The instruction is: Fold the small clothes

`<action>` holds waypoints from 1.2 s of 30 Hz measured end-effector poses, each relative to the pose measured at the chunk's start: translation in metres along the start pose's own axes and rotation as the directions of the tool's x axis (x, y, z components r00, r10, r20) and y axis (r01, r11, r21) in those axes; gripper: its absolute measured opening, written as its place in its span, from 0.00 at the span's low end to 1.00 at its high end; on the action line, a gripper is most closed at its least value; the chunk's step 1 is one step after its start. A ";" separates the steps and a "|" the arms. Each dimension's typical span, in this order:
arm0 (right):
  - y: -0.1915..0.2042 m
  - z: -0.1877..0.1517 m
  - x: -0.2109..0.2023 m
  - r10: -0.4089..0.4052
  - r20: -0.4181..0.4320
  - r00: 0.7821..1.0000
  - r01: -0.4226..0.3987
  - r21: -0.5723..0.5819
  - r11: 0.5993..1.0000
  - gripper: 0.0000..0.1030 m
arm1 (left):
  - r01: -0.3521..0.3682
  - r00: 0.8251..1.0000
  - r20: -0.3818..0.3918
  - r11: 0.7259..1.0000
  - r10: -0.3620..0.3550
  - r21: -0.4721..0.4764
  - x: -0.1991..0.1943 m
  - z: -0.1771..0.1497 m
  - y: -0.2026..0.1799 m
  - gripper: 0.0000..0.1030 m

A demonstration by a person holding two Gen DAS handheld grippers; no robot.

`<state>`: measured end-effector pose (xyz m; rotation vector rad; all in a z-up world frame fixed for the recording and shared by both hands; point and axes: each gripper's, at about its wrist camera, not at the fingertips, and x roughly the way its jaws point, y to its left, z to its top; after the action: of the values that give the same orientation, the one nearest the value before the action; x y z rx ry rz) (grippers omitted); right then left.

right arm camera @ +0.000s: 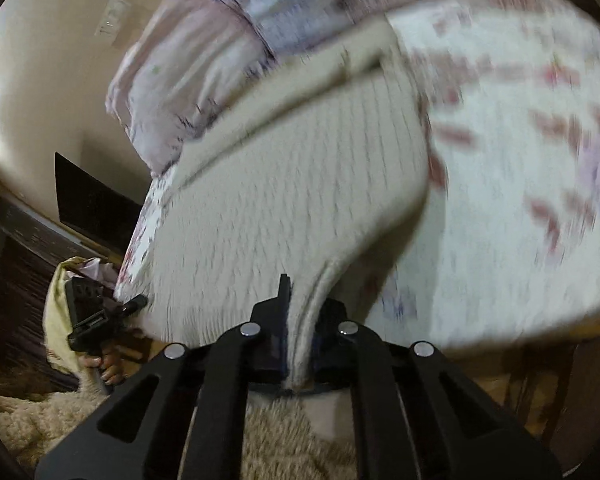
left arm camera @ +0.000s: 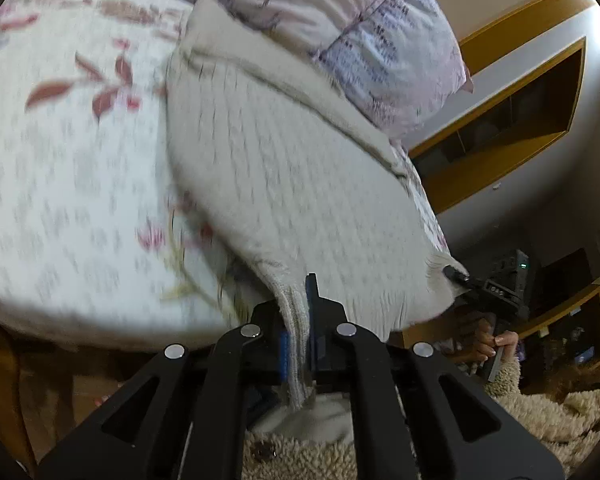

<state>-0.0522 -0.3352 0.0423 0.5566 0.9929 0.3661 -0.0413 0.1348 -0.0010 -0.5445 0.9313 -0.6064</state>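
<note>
Pinching the near hem of the cream knit garment (left arm camera: 284, 184), the left gripper (left arm camera: 300, 320) and right gripper (right arm camera: 296, 320) are each clamped tight on a corner of it, while the rest lies flat on the floral bedspread (left arm camera: 68, 184) below the pillow (left arm camera: 388, 56). Both views are blurred, so how deep each bite goes is unclear. Lift both corners level and together, carry them toward the far edge, and keep the cloth taut so the fold lands square.

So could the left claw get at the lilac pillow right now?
Probably not: the left claw is shut on the knit garment's hem, and the lilac pillow lies beyond the garment.
</note>
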 end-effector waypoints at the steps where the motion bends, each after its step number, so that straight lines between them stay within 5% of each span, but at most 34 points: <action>1: 0.007 0.006 -0.005 -0.021 0.039 0.999 0.022 -0.032 0.999 0.07 | -0.013 1.000 0.018 1.000 0.013 0.015 -0.003 0.005 -0.003 0.06; 6: 0.042 0.042 -0.024 -0.084 0.253 0.964 0.133 -0.182 0.974 0.07 | -0.138 0.981 0.151 0.985 0.121 0.107 -0.019 0.046 -0.022 0.05; 12: 0.069 0.086 -0.026 -0.134 0.445 0.886 0.272 -0.264 0.925 0.07 | -0.246 0.935 0.301 0.955 0.188 0.165 -0.025 0.108 -0.037 0.05; 20: 0.080 0.142 -0.004 -0.192 0.542 0.818 0.376 -0.251 0.892 0.07 | -0.267 0.904 0.378 0.954 0.200 0.133 -0.010 0.185 -0.038 0.05; 26: 0.065 0.179 0.020 -0.194 0.540 0.819 0.346 -0.194 0.918 0.07 | -0.260 0.900 0.385 0.960 0.203 0.102 0.019 0.225 -0.023 0.05; 36: -0.023 0.221 0.127 -0.272 0.265 0.925 0.278 0.016 0.960 0.07 | -0.238 0.942 0.220 0.967 0.252 -0.088 0.098 0.246 0.054 0.05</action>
<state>0.2035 -0.3470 0.0359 0.4247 0.7927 0.0483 0.2273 0.1470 0.0279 -0.5301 0.7834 -0.2833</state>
